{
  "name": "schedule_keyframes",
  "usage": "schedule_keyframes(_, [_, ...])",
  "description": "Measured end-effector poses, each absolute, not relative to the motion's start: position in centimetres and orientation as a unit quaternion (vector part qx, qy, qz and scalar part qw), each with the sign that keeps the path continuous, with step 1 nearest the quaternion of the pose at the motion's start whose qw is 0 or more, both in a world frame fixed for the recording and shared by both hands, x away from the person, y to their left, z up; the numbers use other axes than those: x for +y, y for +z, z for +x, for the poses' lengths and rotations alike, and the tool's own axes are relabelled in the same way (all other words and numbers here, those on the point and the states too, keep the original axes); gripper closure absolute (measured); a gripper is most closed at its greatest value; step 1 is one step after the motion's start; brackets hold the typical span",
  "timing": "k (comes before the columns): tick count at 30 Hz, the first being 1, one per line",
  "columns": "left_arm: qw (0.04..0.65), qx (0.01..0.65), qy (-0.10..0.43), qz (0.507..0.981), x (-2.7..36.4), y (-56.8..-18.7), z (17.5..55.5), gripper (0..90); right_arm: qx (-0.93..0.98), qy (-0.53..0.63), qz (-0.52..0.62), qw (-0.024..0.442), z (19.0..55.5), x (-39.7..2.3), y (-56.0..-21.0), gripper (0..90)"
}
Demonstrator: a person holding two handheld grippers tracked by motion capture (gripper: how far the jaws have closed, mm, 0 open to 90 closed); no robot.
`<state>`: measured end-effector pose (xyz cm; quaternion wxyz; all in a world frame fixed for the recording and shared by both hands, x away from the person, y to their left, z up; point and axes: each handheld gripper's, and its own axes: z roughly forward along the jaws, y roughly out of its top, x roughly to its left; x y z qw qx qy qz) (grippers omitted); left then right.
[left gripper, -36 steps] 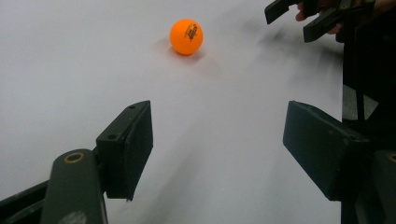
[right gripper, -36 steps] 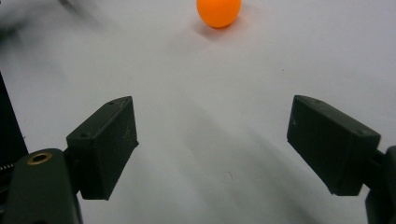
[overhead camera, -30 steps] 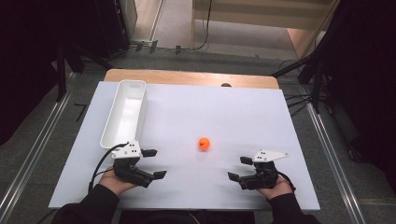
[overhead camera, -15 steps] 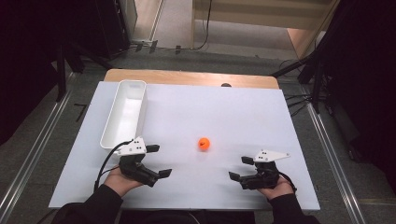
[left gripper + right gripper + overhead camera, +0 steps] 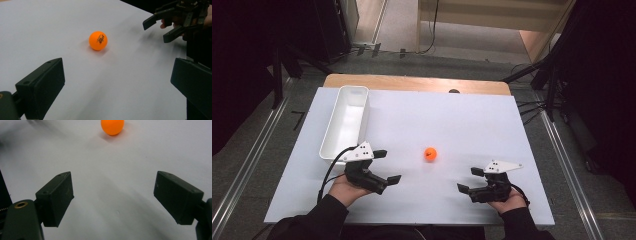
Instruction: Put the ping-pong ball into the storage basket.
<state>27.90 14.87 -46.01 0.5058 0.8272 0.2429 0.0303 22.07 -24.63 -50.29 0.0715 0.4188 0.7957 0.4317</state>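
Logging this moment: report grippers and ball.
Left gripper open, empty, jaws just opened. Right gripper open, empty. Orange ball free on table between them. Path clear.

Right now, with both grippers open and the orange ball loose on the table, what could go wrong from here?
1. The orange ball sits free on the smooth white table; a jaw of the left gripper that nudges it before closing could send it rolling away.
2. The right gripper also faces the ball, so the two grippers might collide if both reach in.
3. The white bin is narrow, so a ball dropped in could bounce out.
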Motion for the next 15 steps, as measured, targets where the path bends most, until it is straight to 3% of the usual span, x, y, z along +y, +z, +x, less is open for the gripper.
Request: schedule_keyframes(15, [0.499,0.239,0.040,0.832,13.8,-46.1,28.6,0.3,0.796,0.430,0.419,0.071,22.1,-24.7,-50.3,14.6])
